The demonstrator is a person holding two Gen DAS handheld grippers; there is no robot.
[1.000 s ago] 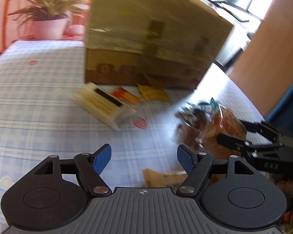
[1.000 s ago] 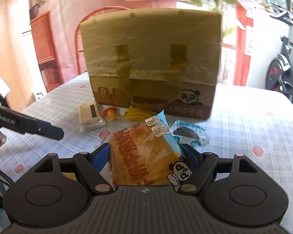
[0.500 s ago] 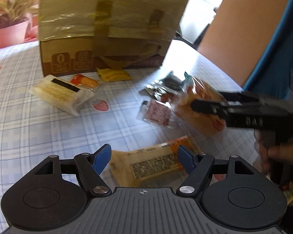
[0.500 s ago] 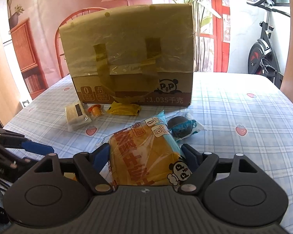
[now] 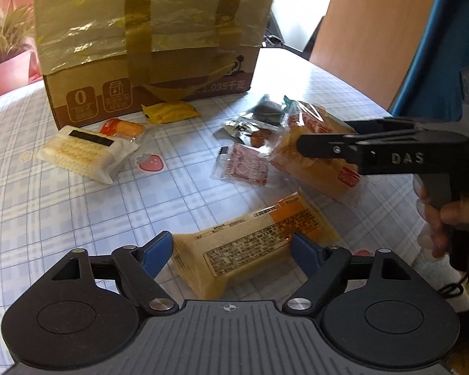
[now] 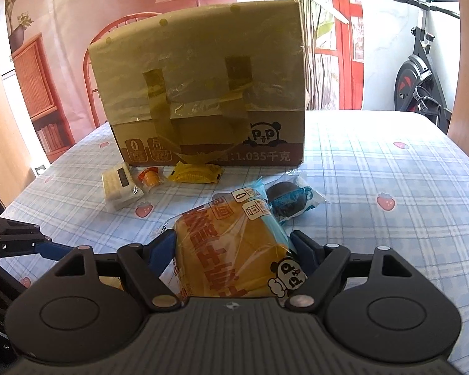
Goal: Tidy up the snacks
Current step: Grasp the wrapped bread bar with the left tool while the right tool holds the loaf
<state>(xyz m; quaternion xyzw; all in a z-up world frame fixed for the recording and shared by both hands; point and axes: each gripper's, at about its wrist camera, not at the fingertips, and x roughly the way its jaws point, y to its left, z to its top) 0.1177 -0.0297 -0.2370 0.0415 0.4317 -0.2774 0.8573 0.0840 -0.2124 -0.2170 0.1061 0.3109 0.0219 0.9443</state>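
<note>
Half of bread pack (image 6: 234,256) hidden behind right hand-held gripper (image 6: 234,250).

Your left gripper (image 5: 231,251) is matte black, with a ribbed grey top plate, two round discs, silver screw heads on the linkage arms and blue pads on its fingers (image 5: 156,251). Your right gripper (image 6: 234,247) is built the same, its side lettered "DAS" in white. Your bare-skinned right hand (image 5: 453,218) shows behind it.
</note>
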